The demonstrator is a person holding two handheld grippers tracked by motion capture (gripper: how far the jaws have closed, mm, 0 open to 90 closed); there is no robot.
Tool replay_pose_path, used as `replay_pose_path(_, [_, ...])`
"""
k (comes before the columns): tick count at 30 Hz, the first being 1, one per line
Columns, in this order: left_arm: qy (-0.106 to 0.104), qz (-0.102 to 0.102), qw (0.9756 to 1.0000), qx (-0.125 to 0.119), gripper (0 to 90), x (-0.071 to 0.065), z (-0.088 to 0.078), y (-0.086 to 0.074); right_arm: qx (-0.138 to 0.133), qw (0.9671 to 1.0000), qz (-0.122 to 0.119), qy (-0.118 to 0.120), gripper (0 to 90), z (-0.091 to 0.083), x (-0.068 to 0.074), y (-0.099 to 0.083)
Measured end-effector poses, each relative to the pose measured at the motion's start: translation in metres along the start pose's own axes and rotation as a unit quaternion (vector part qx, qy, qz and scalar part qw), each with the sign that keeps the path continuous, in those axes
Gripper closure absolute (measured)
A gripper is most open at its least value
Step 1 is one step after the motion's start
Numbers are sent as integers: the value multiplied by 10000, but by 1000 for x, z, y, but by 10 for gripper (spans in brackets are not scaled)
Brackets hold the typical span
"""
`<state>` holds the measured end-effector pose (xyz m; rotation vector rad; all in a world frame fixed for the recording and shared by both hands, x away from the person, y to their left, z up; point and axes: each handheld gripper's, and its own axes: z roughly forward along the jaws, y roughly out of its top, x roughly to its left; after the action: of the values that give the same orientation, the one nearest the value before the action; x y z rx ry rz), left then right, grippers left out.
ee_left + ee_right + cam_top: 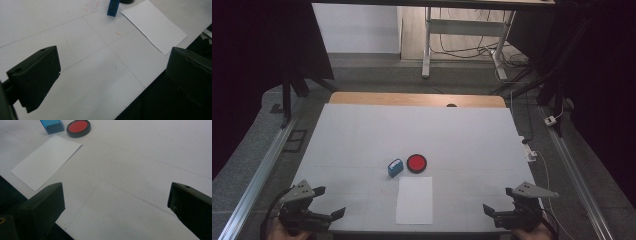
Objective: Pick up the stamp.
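Beside the blue box [395,167], a round tin [416,163] holds red.

Two black handheld tools with grey plates

Left tool [329,201] and right tool [498,200]: blocky black jaws with small screw holes, a grey three-cornered plate on top, black cable trailing behind.

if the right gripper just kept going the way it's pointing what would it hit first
Probably the sheet of paper. The right gripper, jaws open and holding nothing, points across bare table toward the paper's near corner, with the red ink pad and the blue stamp beyond. Depth is hard to judge.
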<state>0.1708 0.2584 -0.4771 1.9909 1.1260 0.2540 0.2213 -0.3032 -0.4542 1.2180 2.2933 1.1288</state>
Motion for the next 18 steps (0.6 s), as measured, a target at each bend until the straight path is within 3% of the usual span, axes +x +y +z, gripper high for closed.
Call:
replay_pose_path(8, [-25,157,9997,202,0,-3,4,2,72,9999,-68,18,17,1,2,1])
replay_pose_path(18, [-46,155,9995,257,0,-2,6,2,121,9998,-136,85,17,2,2,1])
